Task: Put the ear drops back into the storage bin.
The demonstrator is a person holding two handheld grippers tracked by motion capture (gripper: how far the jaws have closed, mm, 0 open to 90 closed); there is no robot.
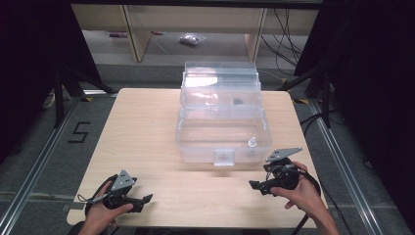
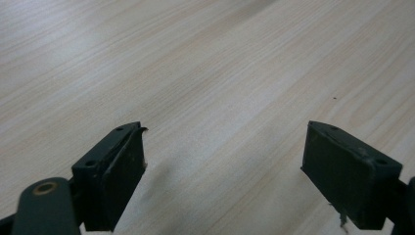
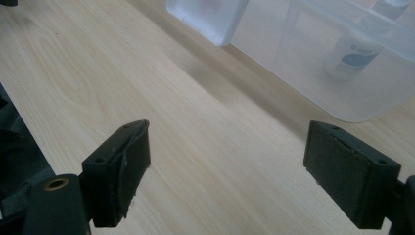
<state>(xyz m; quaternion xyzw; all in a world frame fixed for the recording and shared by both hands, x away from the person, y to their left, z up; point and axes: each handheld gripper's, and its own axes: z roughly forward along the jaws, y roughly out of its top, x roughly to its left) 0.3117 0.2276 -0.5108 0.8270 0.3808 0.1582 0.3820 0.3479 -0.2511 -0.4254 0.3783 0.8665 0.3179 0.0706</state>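
Observation:
A clear plastic tiered box (image 1: 222,115) stands open at the middle of the wooden table (image 1: 147,132). A small white bottle (image 1: 253,142) stands in its front compartment near the right corner, and appears through the box wall (image 3: 313,58) as a pale labelled bottle (image 3: 352,54). My right gripper (image 1: 254,185) rests low on the table in front of the box's right corner, pointing left; its jaws stand open over bare wood (image 3: 227,147). My left gripper (image 1: 147,198) lies near the front left edge, pointing right, also open with nothing between its jaws (image 2: 225,147).
The box's front latch (image 1: 224,157) hangs over the table and shows as a frosted tab (image 3: 210,17). A small dark item (image 1: 238,102) sits in an upper tier. Black stands and cables flank the table, and shelving stands behind it.

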